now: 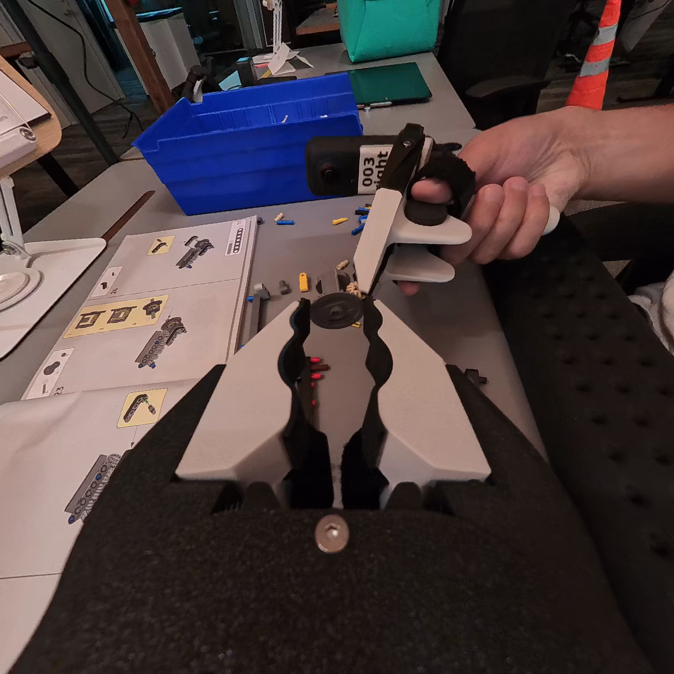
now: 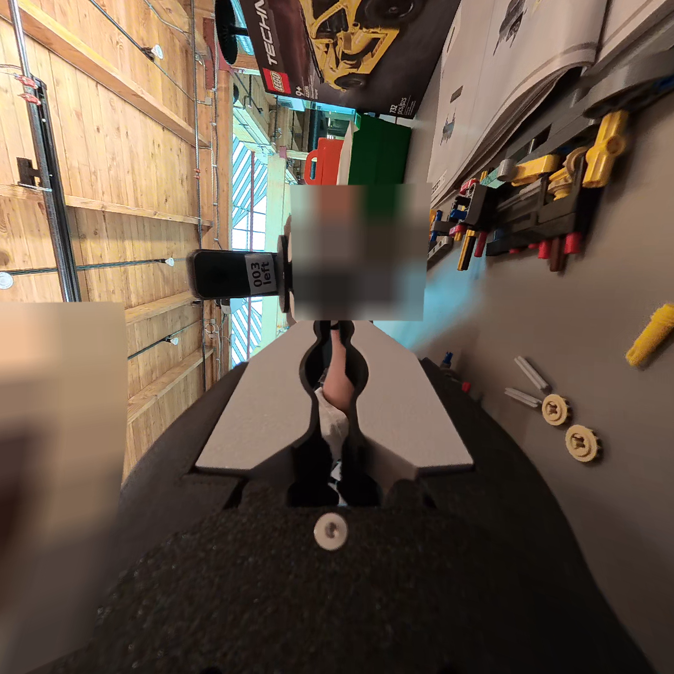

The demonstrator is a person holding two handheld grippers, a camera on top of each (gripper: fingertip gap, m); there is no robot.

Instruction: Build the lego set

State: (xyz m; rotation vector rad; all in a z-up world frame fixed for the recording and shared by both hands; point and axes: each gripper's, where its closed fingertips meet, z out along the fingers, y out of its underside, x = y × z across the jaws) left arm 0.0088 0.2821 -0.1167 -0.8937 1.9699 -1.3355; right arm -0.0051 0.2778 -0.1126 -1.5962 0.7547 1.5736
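Note:
My left gripper point(image 1: 335, 303) is shut on a dark round wheel disc point(image 1: 335, 313), held at its fingertips just above the grey table point(image 1: 437, 328). My right gripper point(image 1: 364, 290), held by a hand, reaches in from the right. Its tips pinch a small tan gear point(image 1: 352, 289) against the disc's upper right edge. In the right wrist view, which is rolled sideways, my right gripper point(image 2: 333, 325) has its fingers close together. A mosaic patch hides what is at the tips. A partly built dark frame with yellow parts point(image 2: 547, 204) lies on the table.
An open instruction booklet point(image 1: 164, 310) lies left of the grippers, and a blue bin point(image 1: 248, 146) stands behind. Loose pins and small parts point(image 1: 303, 281) are scattered beyond the disc. Two tan gears point(image 2: 556, 410) and a yellow pin point(image 2: 649, 335) lie near the right gripper. The set's box point(image 2: 346, 54) stands farther off. The tips of both grippers are at nearly the same place.

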